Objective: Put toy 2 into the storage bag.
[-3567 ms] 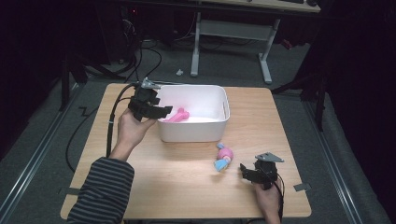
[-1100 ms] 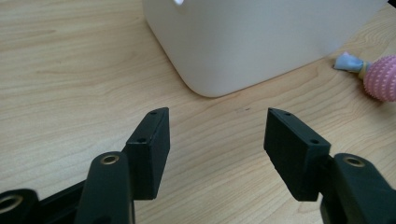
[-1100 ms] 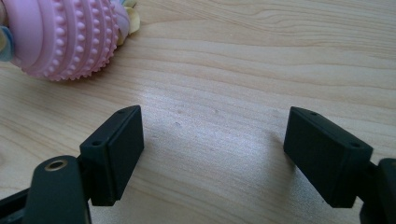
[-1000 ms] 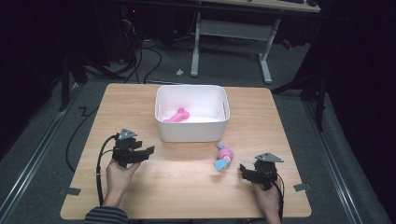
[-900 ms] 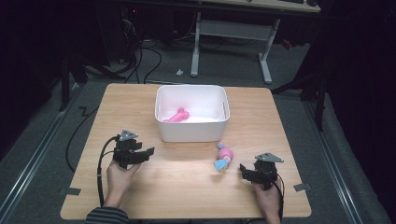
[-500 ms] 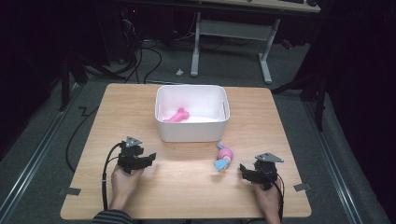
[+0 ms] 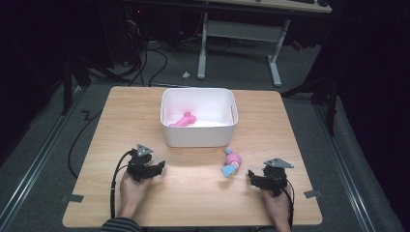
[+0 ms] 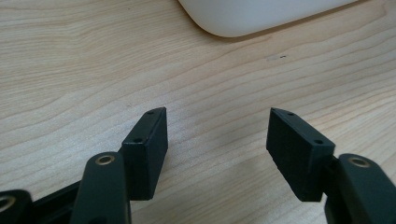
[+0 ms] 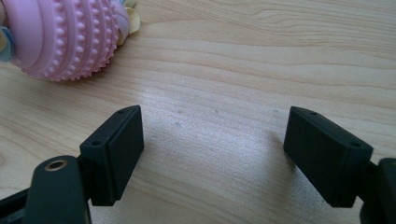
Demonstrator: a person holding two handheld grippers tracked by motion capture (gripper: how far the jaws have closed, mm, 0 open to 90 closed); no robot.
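Left gripper (image 7: 157, 169) sits low over the near-left part of the wooden table (image 7: 145, 104), held by the left hand (image 7: 133, 186). Its jaws have just been opening and stand apart, nothing between them, bare wood under them in the left gripper view (image 8: 217, 135). A rounded corner of the white bin (image 8: 261, 16) shows beyond the jaws there, apart from the pads.

Right gripper (image 7: 254, 176) rests near the table's near-right, in the right hand (image 7: 276, 203), jaws wide and empty (image 9: 212, 140). The pink-and-blue toy (image 7: 231, 163) lies on the table just left of and beyond this gripper, near but not touching; in the right gripper view its pink studded end (image 9: 60, 35) is up at the left, off to the side of the gap between the jaws, not in it.

White bin (image 7: 199, 137) stands mid-table, beyond both grippers, with a pink bone-shaped toy (image 7: 183, 119) lying inside on its floor. The pink-and-blue toy lies just in front of the bin's near-right corner, outside it.

Nothing lies between either gripper and the toy on the table. Cables (image 7: 113, 188) trail from the left gripper toward the near edge. Beyond the table: desk legs (image 7: 203, 43) and floor cables (image 7: 159, 58) in the dark.
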